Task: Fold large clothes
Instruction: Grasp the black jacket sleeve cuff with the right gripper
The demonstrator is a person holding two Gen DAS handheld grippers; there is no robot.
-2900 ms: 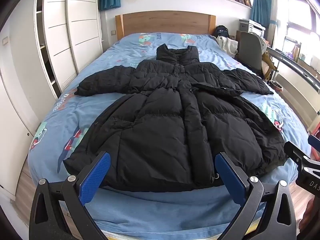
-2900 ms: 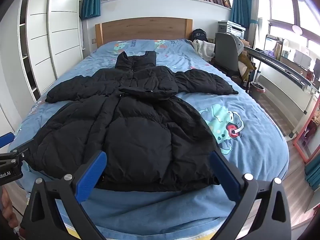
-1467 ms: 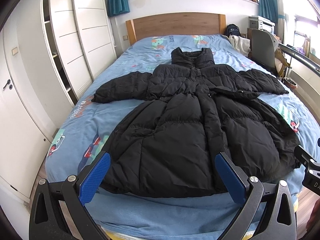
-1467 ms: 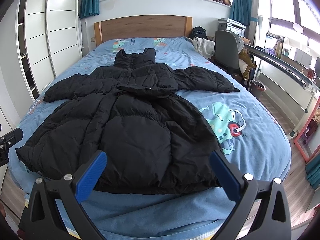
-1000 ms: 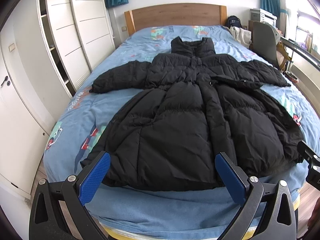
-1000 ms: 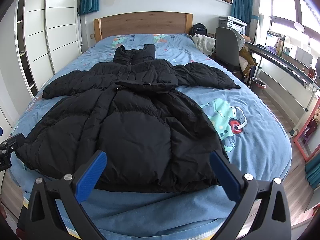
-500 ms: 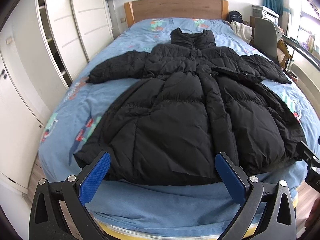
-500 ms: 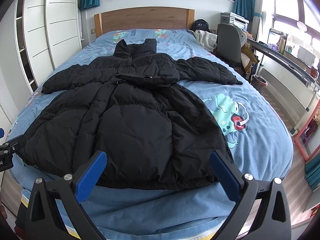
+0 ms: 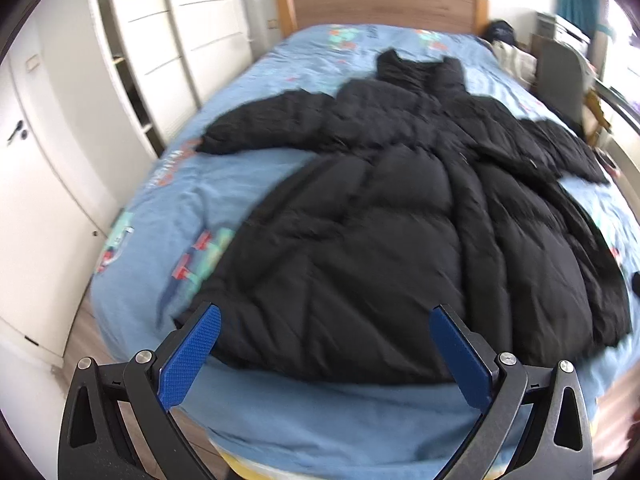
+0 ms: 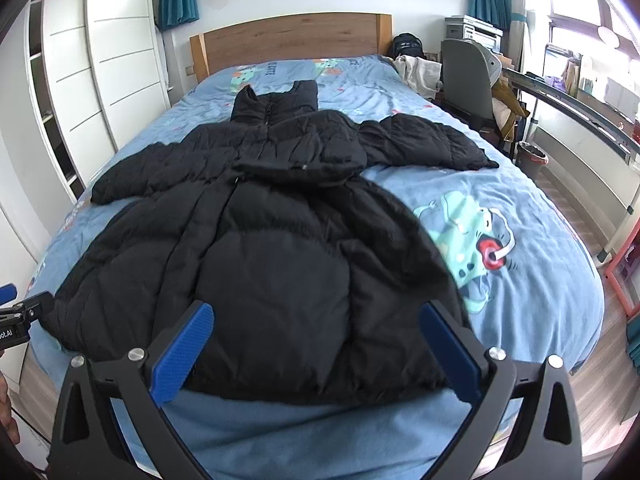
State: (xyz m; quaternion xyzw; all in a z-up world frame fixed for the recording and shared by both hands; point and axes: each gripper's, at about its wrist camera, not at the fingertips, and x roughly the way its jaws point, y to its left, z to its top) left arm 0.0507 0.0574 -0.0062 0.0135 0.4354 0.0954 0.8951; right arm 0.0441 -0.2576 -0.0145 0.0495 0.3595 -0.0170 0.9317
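A large black puffer coat (image 9: 400, 216) lies spread flat on the blue bed (image 9: 340, 412), collar toward the headboard, sleeves out to both sides. It also shows in the right wrist view (image 10: 272, 240). My left gripper (image 9: 325, 354) is open and empty, hovering over the foot of the bed just short of the coat's hem, toward its left corner. My right gripper (image 10: 314, 348) is open and empty, just short of the hem toward its right side. The left gripper's body (image 10: 16, 320) shows at the left edge of the right wrist view.
White wardrobe doors (image 9: 132, 72) run along the bed's left side. A wooden headboard (image 10: 288, 38) stands at the far end. A grey chair (image 10: 468, 76) with clothes, a desk rail (image 10: 576, 104) and a bin (image 10: 532, 158) stand on the right. Wooden floor (image 10: 608, 408) surrounds the bed's foot.
The left gripper has swung left and tilted down toward the coat's left hem corner; its view is motion-blurred. The right gripper has moved slightly closer to the hem. Both stay open.
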